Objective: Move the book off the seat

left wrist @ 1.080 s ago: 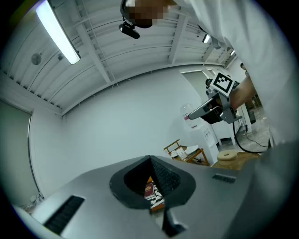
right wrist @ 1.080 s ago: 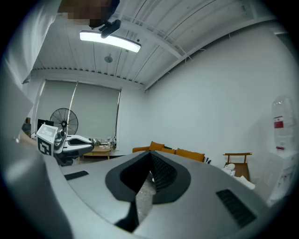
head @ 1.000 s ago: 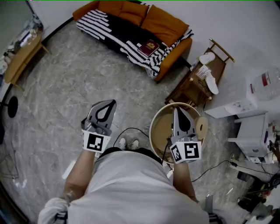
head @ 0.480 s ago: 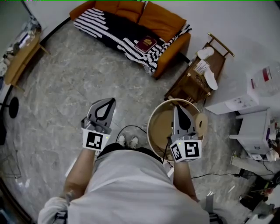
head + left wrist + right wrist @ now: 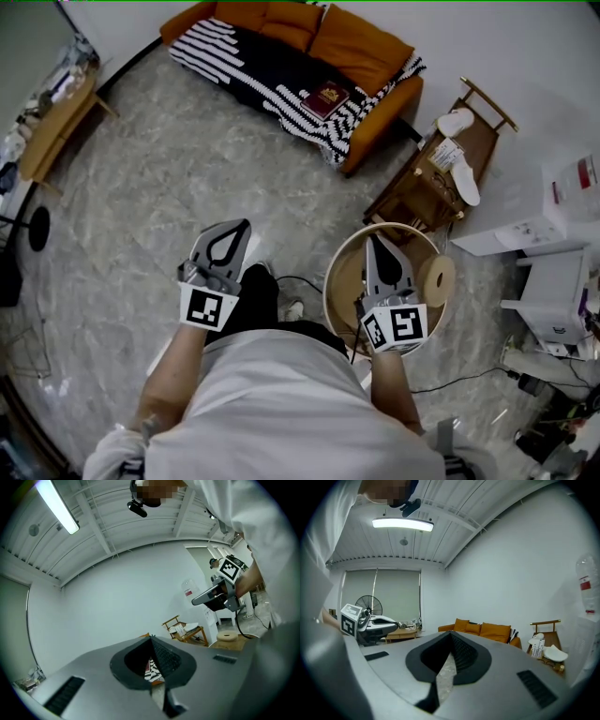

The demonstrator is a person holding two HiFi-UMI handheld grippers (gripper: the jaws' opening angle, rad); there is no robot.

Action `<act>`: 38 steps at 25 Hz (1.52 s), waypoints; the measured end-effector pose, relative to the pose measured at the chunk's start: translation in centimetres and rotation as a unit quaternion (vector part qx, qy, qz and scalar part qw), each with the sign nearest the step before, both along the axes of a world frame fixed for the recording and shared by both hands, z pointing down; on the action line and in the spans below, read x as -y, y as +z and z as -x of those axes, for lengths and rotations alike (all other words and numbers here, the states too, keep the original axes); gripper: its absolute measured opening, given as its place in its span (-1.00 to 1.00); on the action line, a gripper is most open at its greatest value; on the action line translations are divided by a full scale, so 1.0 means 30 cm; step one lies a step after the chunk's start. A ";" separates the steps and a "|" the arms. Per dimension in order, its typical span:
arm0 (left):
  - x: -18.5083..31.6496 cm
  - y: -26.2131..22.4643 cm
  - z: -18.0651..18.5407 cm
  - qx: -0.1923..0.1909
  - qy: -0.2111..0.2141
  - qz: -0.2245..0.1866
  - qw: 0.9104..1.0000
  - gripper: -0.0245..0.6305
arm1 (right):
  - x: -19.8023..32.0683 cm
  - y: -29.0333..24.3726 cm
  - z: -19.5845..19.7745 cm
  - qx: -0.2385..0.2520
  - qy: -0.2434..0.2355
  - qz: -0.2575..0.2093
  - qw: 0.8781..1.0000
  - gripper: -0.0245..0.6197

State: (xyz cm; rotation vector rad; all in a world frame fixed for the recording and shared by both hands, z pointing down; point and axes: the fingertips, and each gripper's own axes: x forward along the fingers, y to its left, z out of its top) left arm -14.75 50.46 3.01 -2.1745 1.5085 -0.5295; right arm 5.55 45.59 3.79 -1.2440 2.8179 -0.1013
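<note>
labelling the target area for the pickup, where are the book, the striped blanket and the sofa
book (image 5: 325,98), head view, middle of its dark red cover
striped blanket (image 5: 246,58), head view, black and white part left of the book
sofa (image 5: 361,47), head view, an orange back cushion

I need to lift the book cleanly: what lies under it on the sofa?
The book lies on a black-and-white striped blanket draped over the orange sofa. The seat cushion under that spot is covered by the blanket.
</note>
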 end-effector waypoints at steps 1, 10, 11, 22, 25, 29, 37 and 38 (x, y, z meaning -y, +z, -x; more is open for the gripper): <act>0.024 0.003 0.014 -0.002 0.001 0.001 1.000 -0.88 | 0.026 0.004 0.014 -0.001 0.001 0.002 1.000 -0.86; 0.489 0.084 0.251 -0.043 0.023 0.033 0.998 -0.88 | 0.475 0.026 0.232 -0.039 0.016 0.029 0.999 -0.86; 0.557 0.075 0.290 -0.047 0.024 0.035 0.998 -0.88 | 0.543 0.017 0.278 -0.046 0.013 0.034 0.998 -0.86; 1.080 -0.024 0.590 -0.104 0.059 0.036 0.992 -0.88 | 0.991 -0.134 0.643 -0.082 0.016 0.047 0.995 -0.86; 1.125 -0.014 0.601 -0.113 0.068 0.045 0.990 -0.88 | 1.015 -0.132 0.655 -0.086 0.029 0.052 0.995 -0.86; 1.184 -0.010 0.573 -0.117 0.088 0.051 0.988 -0.88 | 1.055 -0.117 0.635 -0.078 0.048 0.062 0.994 -0.86; 1.347 0.006 0.525 -0.145 0.098 0.069 0.982 -0.88 | 1.169 -0.088 0.574 -0.071 0.068 0.071 0.993 -0.86; 1.374 0.015 0.516 -0.149 0.096 0.075 0.981 -0.88 | 1.193 -0.079 0.562 -0.069 0.069 0.074 0.992 -0.86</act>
